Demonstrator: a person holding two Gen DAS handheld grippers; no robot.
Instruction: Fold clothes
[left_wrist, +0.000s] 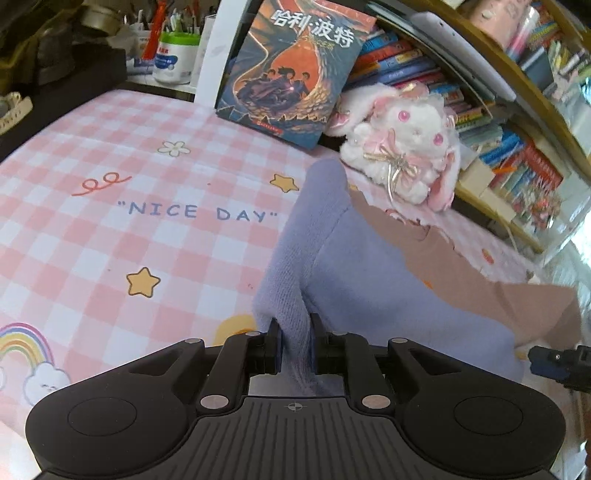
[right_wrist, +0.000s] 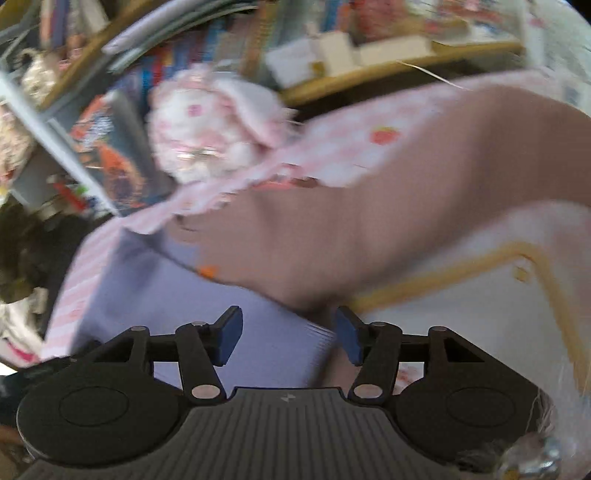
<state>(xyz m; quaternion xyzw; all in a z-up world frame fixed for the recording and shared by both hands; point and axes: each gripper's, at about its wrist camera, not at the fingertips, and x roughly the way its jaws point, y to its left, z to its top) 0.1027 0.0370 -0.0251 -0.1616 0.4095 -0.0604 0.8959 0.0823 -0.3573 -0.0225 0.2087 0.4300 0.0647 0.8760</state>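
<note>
We pinch the lavender garment (left_wrist: 369, 280) in the left gripper (left_wrist: 294, 345) to lift its edge; right gripper (right_wrist: 288, 334) jaws spread, ready

Right wrist view, heavily motion-blurred. Right claw (right_wrist: 289, 338): black linkage, blue-padded fingers (right_wrist: 229, 338) spread apart, nothing pinched between them. Lavender knit garment (right_wrist: 155, 291) lies below and between the fingers, partly overlapped by a brownish-pink garment (right_wrist: 369, 221). Both rest on a pink-and-white checked cloth-covered tabletop (right_wrist: 332, 147). White-and-pink plush rabbit (right_wrist: 207, 129) sits at the far edge. Beside it, an illustrated book (right_wrist: 114, 158); wooden bookshelf (right_wrist: 369, 70) behind.
</note>
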